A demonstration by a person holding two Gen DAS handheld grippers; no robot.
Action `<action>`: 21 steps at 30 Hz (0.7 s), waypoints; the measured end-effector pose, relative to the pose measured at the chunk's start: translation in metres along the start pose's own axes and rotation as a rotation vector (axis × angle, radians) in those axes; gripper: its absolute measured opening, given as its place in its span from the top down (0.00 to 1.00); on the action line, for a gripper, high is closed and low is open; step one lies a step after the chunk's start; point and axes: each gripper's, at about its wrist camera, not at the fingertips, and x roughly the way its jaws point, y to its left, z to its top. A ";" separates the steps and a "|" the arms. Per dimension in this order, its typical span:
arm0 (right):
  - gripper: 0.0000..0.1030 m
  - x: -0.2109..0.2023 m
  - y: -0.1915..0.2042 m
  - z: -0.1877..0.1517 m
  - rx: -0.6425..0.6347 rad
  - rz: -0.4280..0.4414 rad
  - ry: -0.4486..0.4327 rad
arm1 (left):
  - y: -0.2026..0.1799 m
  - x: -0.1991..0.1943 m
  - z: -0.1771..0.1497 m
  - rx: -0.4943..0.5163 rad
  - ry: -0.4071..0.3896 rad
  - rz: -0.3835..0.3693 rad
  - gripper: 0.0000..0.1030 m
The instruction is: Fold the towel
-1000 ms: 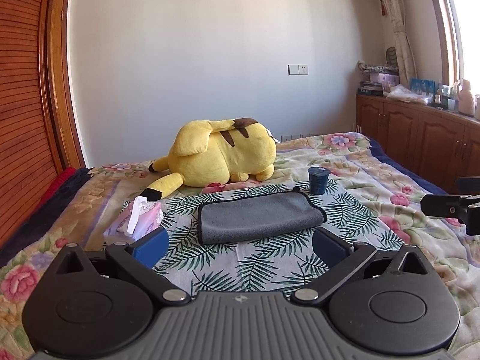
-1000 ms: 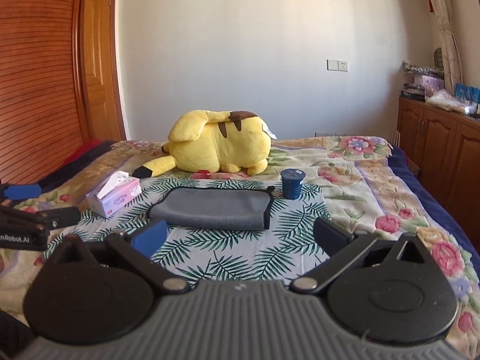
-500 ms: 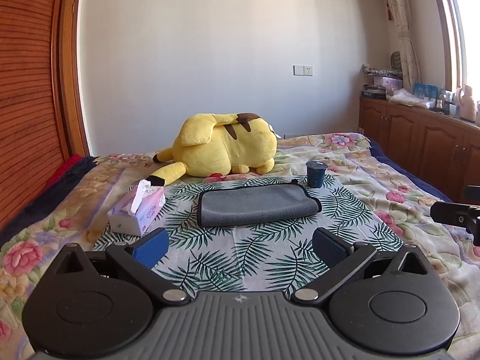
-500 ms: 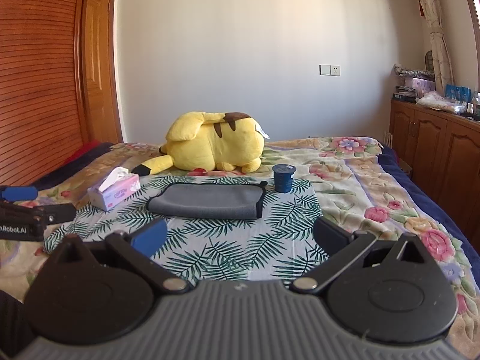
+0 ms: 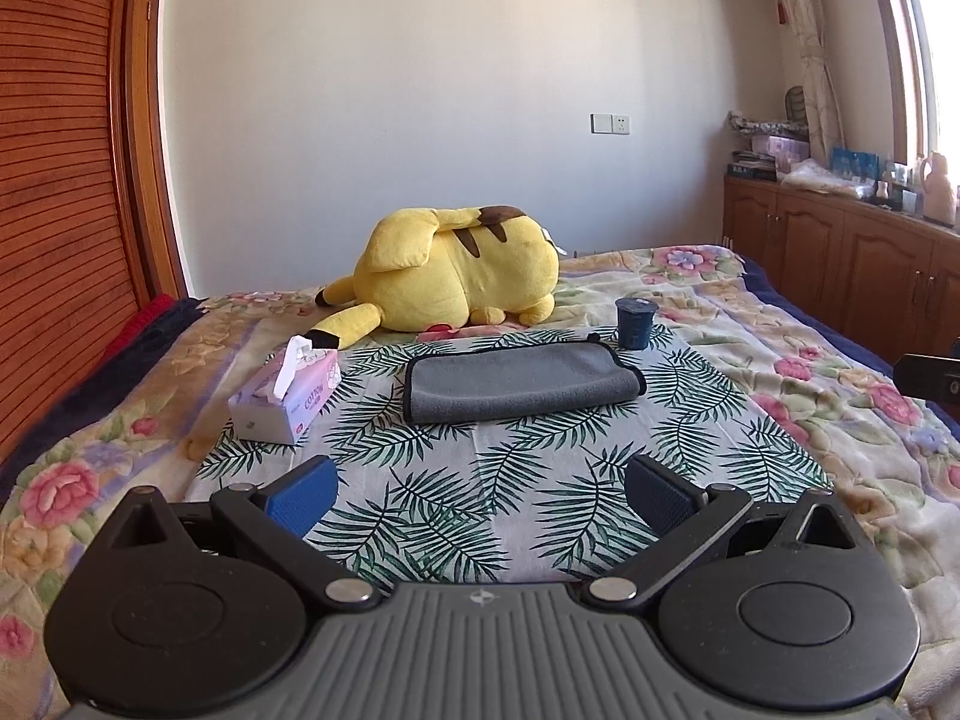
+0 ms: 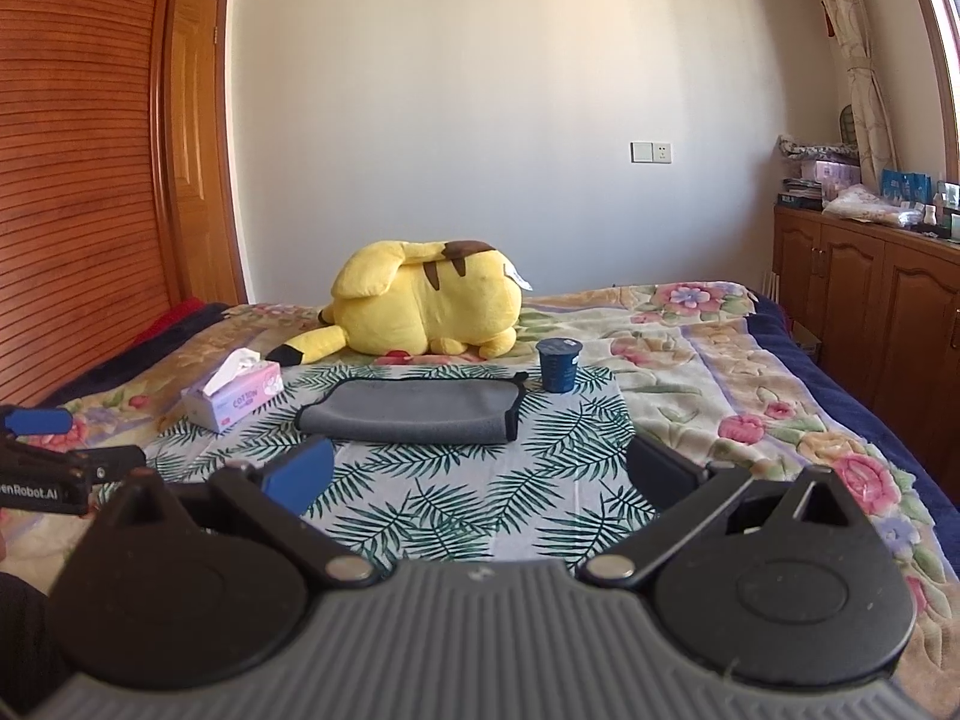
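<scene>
A grey towel (image 5: 519, 383) lies folded flat on a palm-leaf cloth (image 5: 480, 480) on the bed; it also shows in the right wrist view (image 6: 414, 411). My left gripper (image 5: 480, 498) is open and empty, held well back from the towel's near edge. My right gripper (image 6: 480, 474) is open and empty, also short of the towel. The left gripper's tip shows at the left edge of the right wrist view (image 6: 66, 468). The right gripper's tip shows at the right edge of the left wrist view (image 5: 930, 378).
A yellow plush toy (image 5: 456, 267) lies behind the towel. A dark blue cup (image 5: 635, 324) stands at the towel's far right corner. A pink tissue box (image 5: 288, 399) sits left of the towel. Wooden cabinets (image 5: 840, 264) line the right wall; a wooden wardrobe (image 5: 60, 180) is left.
Both grippers have drawn back and up from the towel, which now looks smaller and farther. The towel has not moved. Both stay open.
</scene>
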 end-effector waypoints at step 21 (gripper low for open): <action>0.00 -0.012 -0.007 -0.001 0.004 -0.011 -0.089 | -0.013 -0.019 0.007 0.012 -0.105 -0.003 0.16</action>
